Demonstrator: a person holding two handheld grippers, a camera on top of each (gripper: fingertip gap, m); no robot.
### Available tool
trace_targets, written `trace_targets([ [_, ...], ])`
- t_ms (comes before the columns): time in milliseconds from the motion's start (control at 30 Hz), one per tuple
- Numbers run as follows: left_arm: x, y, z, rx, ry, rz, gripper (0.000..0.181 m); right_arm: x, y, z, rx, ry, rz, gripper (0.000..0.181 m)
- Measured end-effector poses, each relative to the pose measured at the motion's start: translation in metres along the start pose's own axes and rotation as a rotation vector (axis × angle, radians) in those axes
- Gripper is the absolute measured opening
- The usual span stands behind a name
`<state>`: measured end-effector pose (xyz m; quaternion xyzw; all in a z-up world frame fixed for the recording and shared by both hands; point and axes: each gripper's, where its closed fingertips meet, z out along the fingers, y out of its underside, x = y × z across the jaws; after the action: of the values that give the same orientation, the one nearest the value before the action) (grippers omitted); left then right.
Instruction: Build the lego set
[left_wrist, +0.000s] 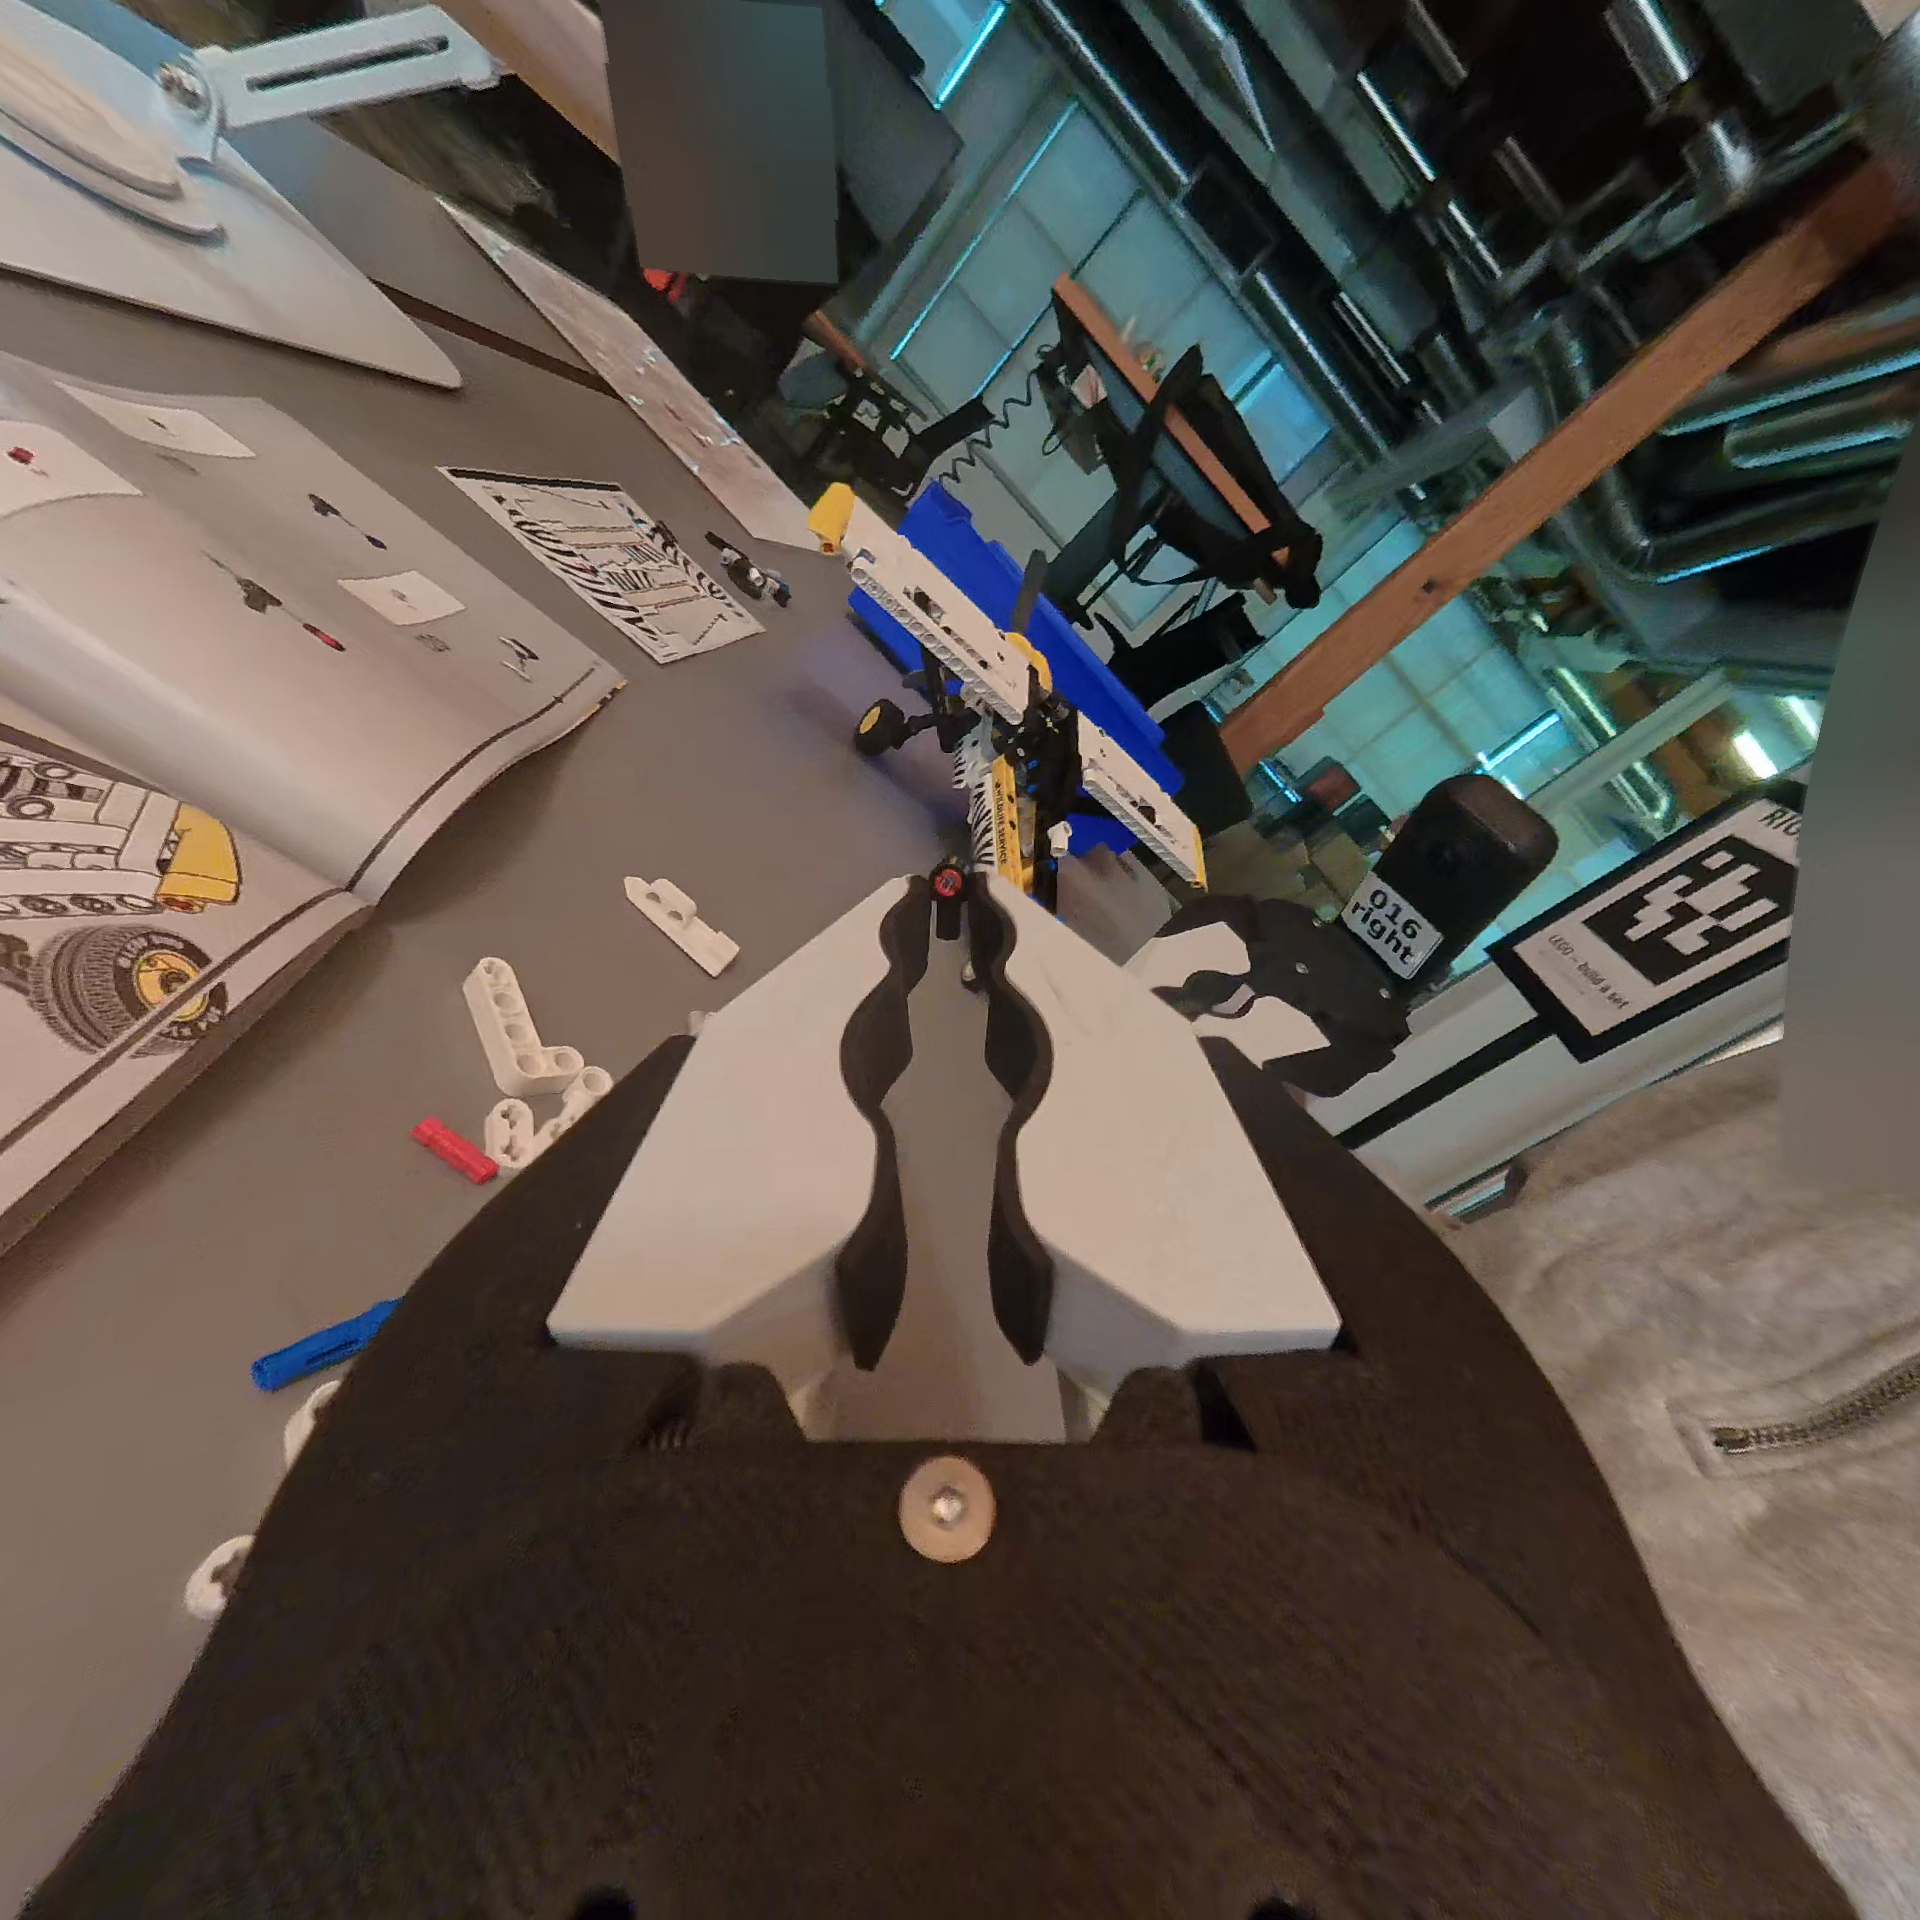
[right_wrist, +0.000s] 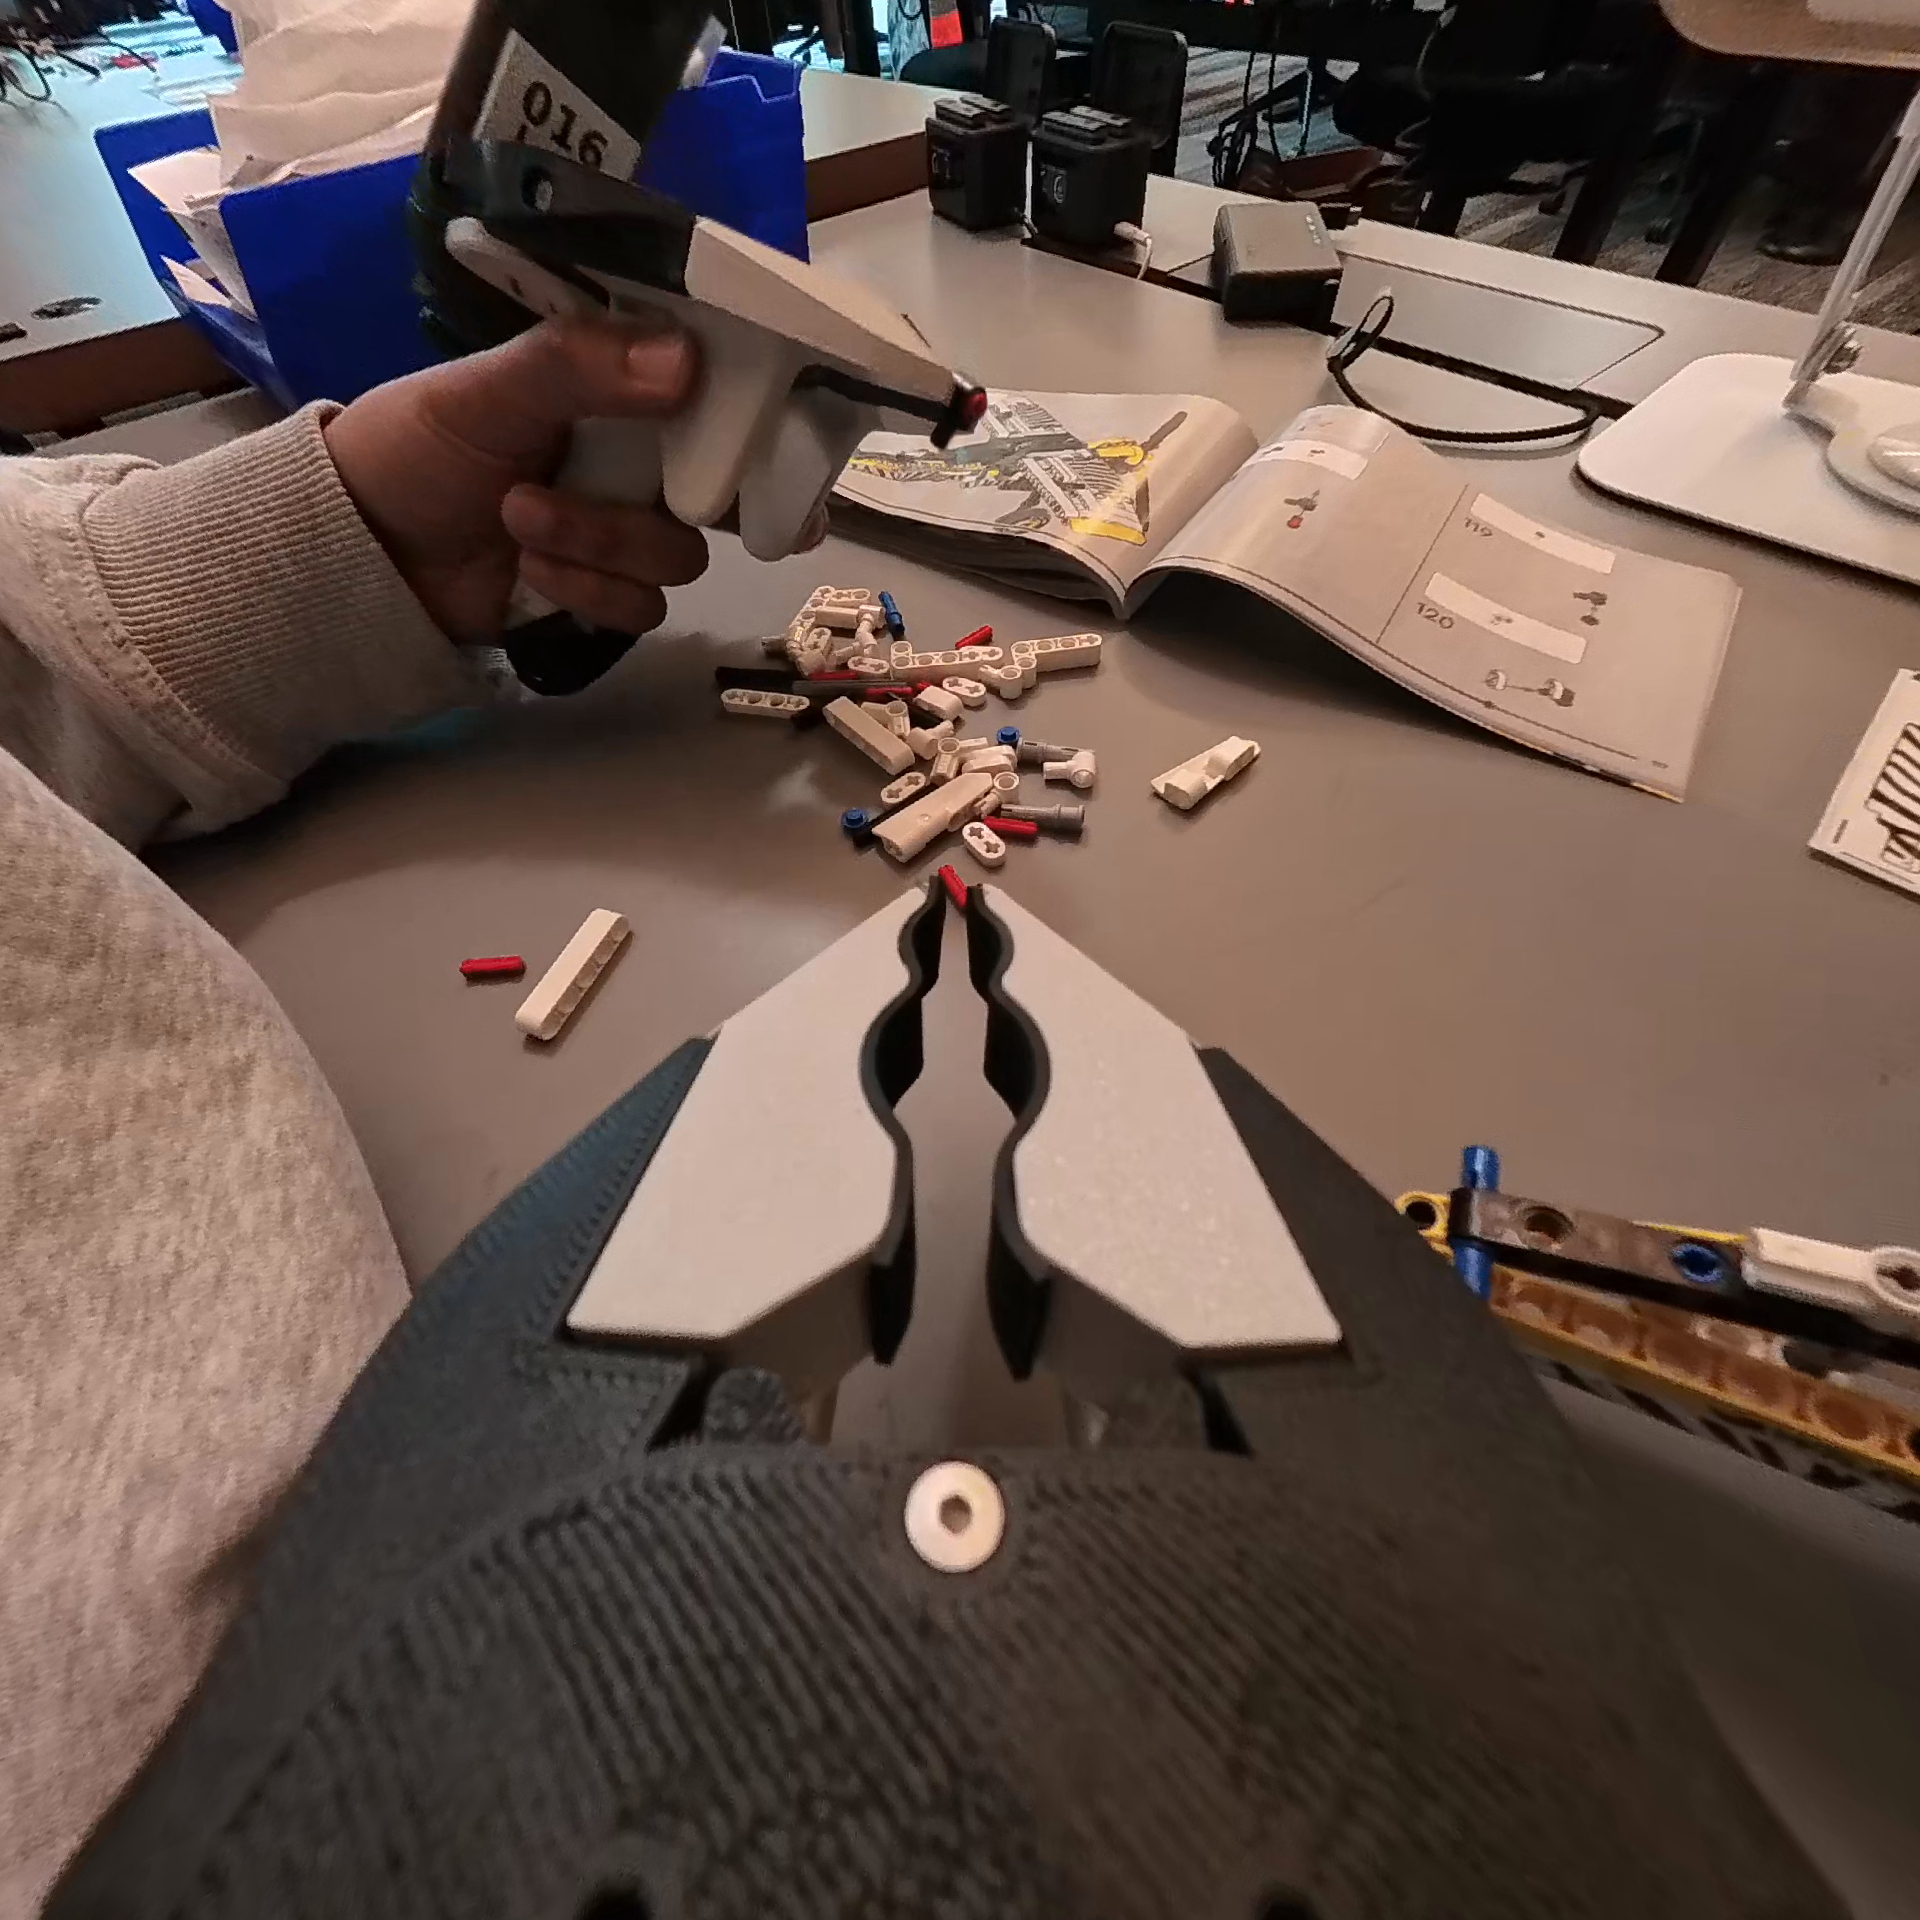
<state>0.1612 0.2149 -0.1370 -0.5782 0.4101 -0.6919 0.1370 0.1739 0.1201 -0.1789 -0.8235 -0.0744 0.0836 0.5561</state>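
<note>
Two small parts are in hand: the left tool (left_wrist: 951, 902) pinches a black piece with a red end (left_wrist: 947, 886), the right tool (right_wrist: 954, 896) a red pin (right_wrist: 951, 884), seemingly a joining step needing careful alignment, while the plane model (left_wrist: 1013, 717) stands far on the worktop (left_wrist: 665, 790).

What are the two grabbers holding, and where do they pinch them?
The left gripper pinches a small black-and-red piece at its fingertips, by its black stem. The right gripper pinches a small red pin by its lower end.
</note>
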Motion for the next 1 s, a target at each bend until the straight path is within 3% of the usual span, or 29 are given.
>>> trace_targets([
  [267,-0.006,0.005,0.0,-0.036,-0.063,0.06,0.006,0.001,0.002,0.001,-0.013,0.0,0.004,0.003],
  [533,0.018,0.009,0.009,-0.037,0.056,0.018,0.005,0.001,0.0,0.0,0.0,0.012,-0.009,0.002],
  [700,0.025,0.029,0.021,-0.099,0.062,0.031,0.005,0.0,0.0,0.0,-0.001,0.026,-0.034,0.003],
  [1000,0.039,0.041,0.029,-0.128,0.113,0.009,0.005,-0.004,-0.012,-0.004,0.083,0.045,-0.081,0.003],
])
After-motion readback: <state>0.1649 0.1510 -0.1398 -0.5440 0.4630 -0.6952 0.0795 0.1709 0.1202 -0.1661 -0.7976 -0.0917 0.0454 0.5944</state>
